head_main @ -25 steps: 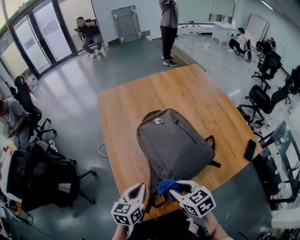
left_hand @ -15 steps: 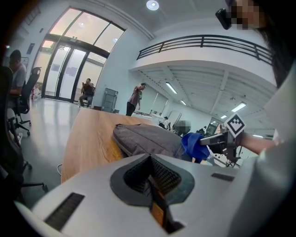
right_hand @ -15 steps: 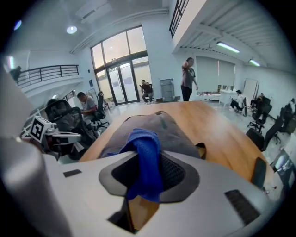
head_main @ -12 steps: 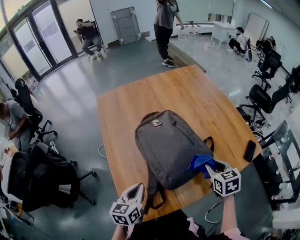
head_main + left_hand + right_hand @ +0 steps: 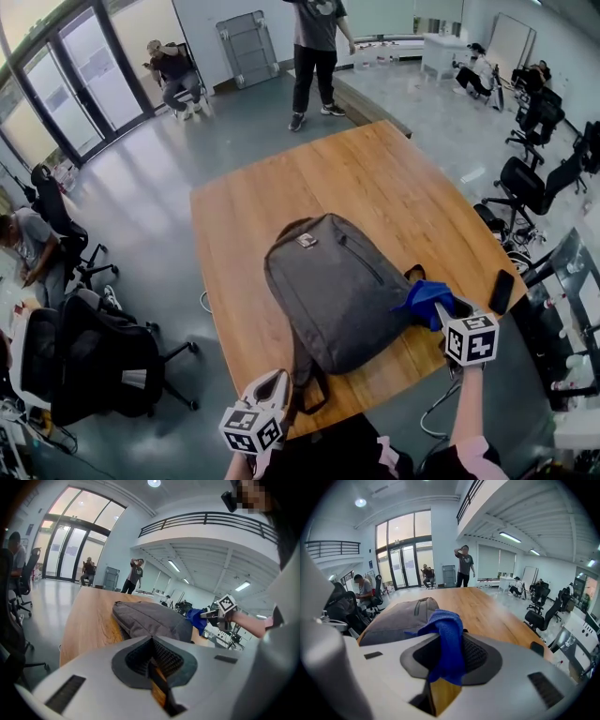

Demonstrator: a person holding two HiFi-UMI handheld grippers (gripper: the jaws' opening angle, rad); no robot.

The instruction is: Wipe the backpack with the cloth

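A grey backpack [image 5: 339,292] lies flat on the wooden table [image 5: 375,192], handle end away from me; the left gripper view [image 5: 150,619] and right gripper view [image 5: 401,616] both catch it. My right gripper [image 5: 448,308] is shut on a blue cloth [image 5: 424,300], which touches the backpack's right lower corner. In the right gripper view the blue cloth [image 5: 446,641] hangs between the jaws. My left gripper [image 5: 272,387] hovers at the table's near edge beside the backpack's strap [image 5: 305,386], shut with nothing in it.
A black phone [image 5: 501,292] lies near the table's right edge. Office chairs [image 5: 98,361] stand to the left and right [image 5: 525,183] of the table. A person [image 5: 314,52] stands beyond the far end, another sits by the glass doors.
My right gripper has carried the cloth from the backpack's bottom edge rightward and up to its right corner. The left gripper has stayed put. The standing person has shifted left.
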